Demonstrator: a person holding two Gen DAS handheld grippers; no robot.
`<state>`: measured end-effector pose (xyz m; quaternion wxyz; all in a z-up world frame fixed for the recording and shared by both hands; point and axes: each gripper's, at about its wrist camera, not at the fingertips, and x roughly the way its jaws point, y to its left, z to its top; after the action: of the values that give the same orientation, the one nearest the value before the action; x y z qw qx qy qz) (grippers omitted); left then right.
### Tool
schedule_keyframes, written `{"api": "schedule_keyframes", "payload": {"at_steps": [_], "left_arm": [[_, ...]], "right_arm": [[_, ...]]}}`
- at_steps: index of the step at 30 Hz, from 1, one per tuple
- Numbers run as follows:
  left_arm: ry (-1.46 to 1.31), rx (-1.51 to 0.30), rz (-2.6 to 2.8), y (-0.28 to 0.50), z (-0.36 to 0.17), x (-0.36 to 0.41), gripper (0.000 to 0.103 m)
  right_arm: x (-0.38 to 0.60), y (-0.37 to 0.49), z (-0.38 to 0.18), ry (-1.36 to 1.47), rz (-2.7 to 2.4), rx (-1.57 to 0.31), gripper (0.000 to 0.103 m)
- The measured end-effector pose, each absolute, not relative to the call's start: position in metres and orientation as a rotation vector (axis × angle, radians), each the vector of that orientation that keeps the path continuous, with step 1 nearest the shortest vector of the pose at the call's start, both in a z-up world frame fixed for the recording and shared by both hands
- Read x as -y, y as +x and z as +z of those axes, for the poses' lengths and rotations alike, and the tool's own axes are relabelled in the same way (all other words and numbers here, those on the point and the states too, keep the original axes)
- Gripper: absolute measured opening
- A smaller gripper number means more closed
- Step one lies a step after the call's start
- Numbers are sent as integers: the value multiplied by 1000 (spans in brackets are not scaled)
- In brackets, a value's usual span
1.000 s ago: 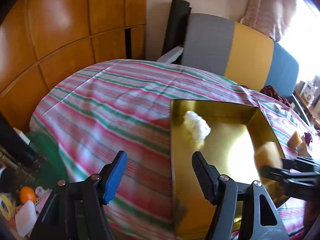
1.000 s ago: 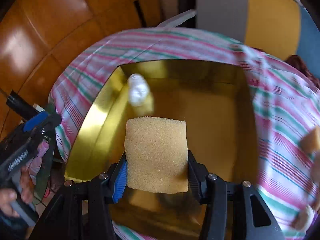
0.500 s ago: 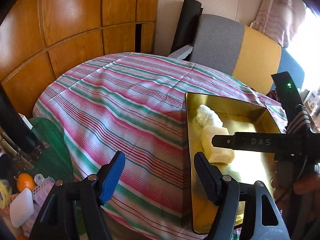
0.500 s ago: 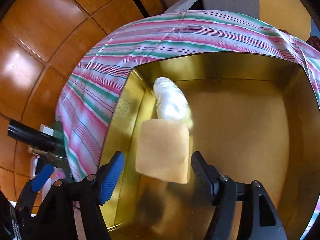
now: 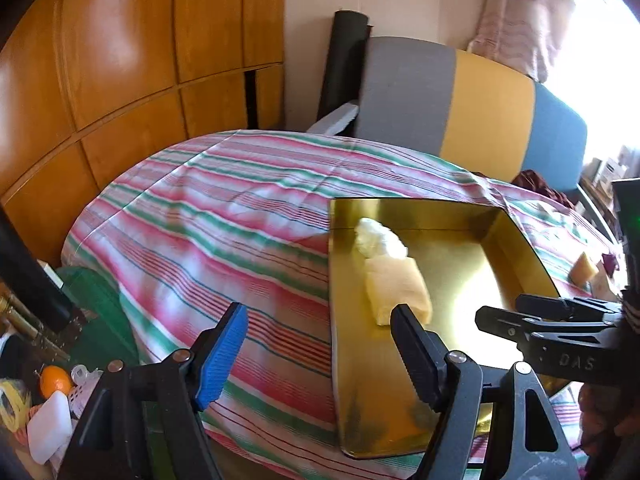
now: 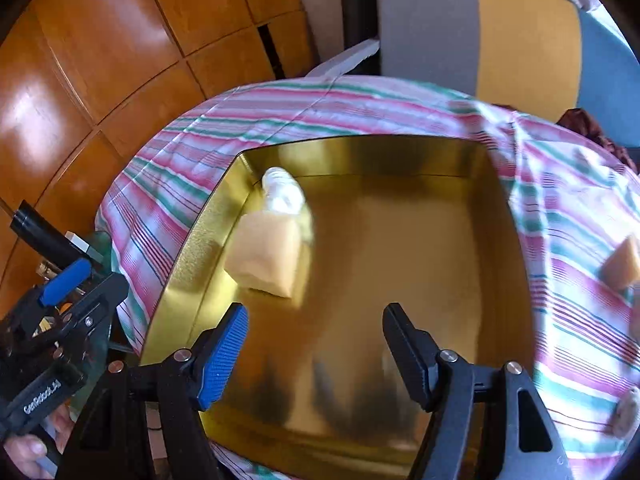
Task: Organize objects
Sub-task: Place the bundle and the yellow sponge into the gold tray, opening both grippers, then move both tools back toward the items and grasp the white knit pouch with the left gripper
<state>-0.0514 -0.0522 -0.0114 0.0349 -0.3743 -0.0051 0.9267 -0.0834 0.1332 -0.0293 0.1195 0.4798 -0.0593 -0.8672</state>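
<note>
A shallow gold tray (image 5: 412, 202) (image 6: 360, 142) rests on the striped tablecloth. Inside it, near its left wall, a yellow sponge (image 5: 396, 288) (image 6: 266, 256) lies against a white crumpled wad (image 5: 380, 240) (image 6: 282, 194). My right gripper (image 6: 316, 316) hovers open over the tray's near half with nothing between its fingers. My left gripper (image 5: 320, 320) straddles the tray's left rim above the cloth; its jaws are opening and hold nothing. A second sponge (image 5: 585, 268) (image 6: 622, 260) sits on the cloth to the right of the tray.
The striped cloth (image 5: 208, 216) covers a rounded table. A grey, yellow and blue chair back (image 5: 460, 92) stands behind it, with wooden panelling (image 5: 120, 60) at left. Floor clutter with an orange (image 5: 54, 380) lies lower left. A pale lump (image 6: 628, 406) sits at the right edge.
The right gripper let go of the yellow sponge, which now lies in the tray beside the white wad, and the gripper drew back. The left gripper's jaws stand slightly wider.
</note>
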Motion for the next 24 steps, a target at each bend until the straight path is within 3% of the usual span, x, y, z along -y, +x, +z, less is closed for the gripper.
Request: {"api": "schedule_keyframes", "payload": {"at_steps": [12,24], "left_arm": [[-1104,-74,2753,-36,-6,3,75],[-1073,-185,2634,-34,-5,-48,75]], "right_arm": [[-174,-39,-8,1304,-2719,112,71],[-265,3,-15,1391,-2870,263,71]]}}
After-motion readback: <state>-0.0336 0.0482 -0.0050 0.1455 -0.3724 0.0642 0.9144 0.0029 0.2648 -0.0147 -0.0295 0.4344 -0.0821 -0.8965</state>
